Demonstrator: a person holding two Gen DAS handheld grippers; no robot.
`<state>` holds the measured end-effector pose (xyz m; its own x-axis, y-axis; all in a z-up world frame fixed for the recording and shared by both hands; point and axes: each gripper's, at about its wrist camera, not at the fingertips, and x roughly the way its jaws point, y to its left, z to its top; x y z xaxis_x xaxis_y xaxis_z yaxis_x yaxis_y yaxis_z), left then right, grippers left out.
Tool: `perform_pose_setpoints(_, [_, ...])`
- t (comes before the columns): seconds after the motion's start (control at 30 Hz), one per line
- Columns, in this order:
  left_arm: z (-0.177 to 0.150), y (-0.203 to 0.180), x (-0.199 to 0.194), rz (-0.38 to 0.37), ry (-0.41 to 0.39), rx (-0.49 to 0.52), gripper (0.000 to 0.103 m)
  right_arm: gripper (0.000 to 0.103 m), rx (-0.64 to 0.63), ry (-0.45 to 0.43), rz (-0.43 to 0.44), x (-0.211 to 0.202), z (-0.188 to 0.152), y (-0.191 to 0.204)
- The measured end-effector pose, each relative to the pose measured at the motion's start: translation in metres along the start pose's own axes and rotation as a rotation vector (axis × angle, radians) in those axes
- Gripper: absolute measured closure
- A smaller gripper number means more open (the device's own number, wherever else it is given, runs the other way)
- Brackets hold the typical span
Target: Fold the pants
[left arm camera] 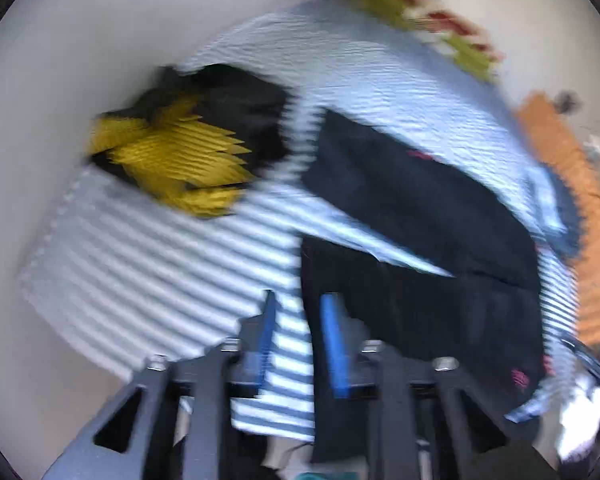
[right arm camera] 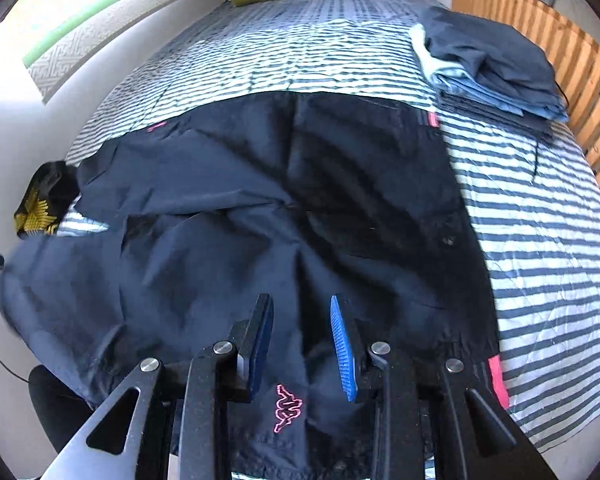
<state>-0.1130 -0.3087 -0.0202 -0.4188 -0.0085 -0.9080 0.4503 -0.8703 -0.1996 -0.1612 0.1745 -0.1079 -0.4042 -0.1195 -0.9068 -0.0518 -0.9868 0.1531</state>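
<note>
Left claw (left arm camera: pixel 300 340) stands with its jaws parted and nothing between them; through the gap shows the striped bed cover (left arm camera: pixel 148 264). This view is blurred by motion. The dark navy pants (left arm camera: pixel 420 240) lie just to the right of the claw's blue-padded right finger, which sits over the garment's near left edge; whether it touches the cloth cannot be told. The pants spread from there toward the right side of the bed, with a wedge of striped cover showing between two dark panels. A black-and-yellow garment (left arm camera: pixel 188 152) lies at the left edge of the bed, apart from the pants. At the far end sits a green and red folded blanket (left arm camera: pixel 432 20), smeared by the blur.

Right claw (right arm camera: pixel 302 340) is likewise open and holds nothing. It hovers over the near edge of the bed with the pants (right arm camera: pixel 260 200) directly beneath and ahead of it, spread crumpled across the bed's width, one part hanging off the left edge. A pink logo (right arm camera: pixel 287 408) shows on the fabric just below the fingers. A folded pile of blue clothes (right arm camera: pixel 496 64) rests at the far right edge, beside a wooden slatted panel (right arm camera: pixel 580 56). The black-and-yellow garment (right arm camera: pixel 44 204) lies at the left edge, next to the pants.
</note>
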Motion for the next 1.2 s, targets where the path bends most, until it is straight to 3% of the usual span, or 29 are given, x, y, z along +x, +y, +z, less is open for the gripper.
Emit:
perform_pose_setpoints(0.1, [0.008,-0.008,0.007,-0.08,0.009,-0.026,0.07,0.076,0.029,-0.034,-0.019,-0.009,0.0,-0.022])
perform_pose_setpoints(0.27, [0.018,-0.11,0.028,-0.178,0.021,0.197,0.07,0.076,0.145,-0.171,-0.043,-0.034,-0.002,-0.083])
perform_pose_setpoints(0.47, [0.0,-0.327,0.073,-0.364,0.118,0.534,0.07,0.076,0.233,-0.125,-0.021,-0.022,-0.005,-0.152])
perform_pose_setpoints(0.57, [-0.021,-0.421,0.1,-0.466,0.157,0.675,0.07,0.076,0.256,-0.101,0.02,-0.002,-0.002,-0.175])
perform_pose_setpoints(0.67, [-0.044,-0.489,0.132,-0.533,0.229,0.75,0.07,0.076,0.254,-0.075,0.089,0.019,0.004,-0.188])
perform_pose_setpoints(0.77, [-0.058,-0.521,0.178,-0.534,0.285,0.782,0.07,0.076,0.219,-0.068,0.145,0.036,0.01,-0.189])
perform_pose_setpoints(0.9, [-0.069,-0.512,0.239,-0.579,0.394,0.742,0.073,0.076,0.158,-0.055,0.197,0.056,0.018,-0.186])
perform_pose_setpoints(0.93, [-0.064,-0.502,0.247,-0.628,0.351,0.734,0.068,0.076,0.142,-0.05,0.183,0.06,0.02,-0.184])
perform_pose_setpoints(1.07, [-0.064,-0.483,0.262,-0.753,0.328,0.698,0.07,0.076,0.11,-0.002,0.195,0.084,0.025,-0.18])
perform_pose_setpoints(1.2, [-0.066,-0.483,0.267,-0.777,0.325,0.696,0.07,0.07,0.054,0.007,0.167,0.091,0.029,-0.167])
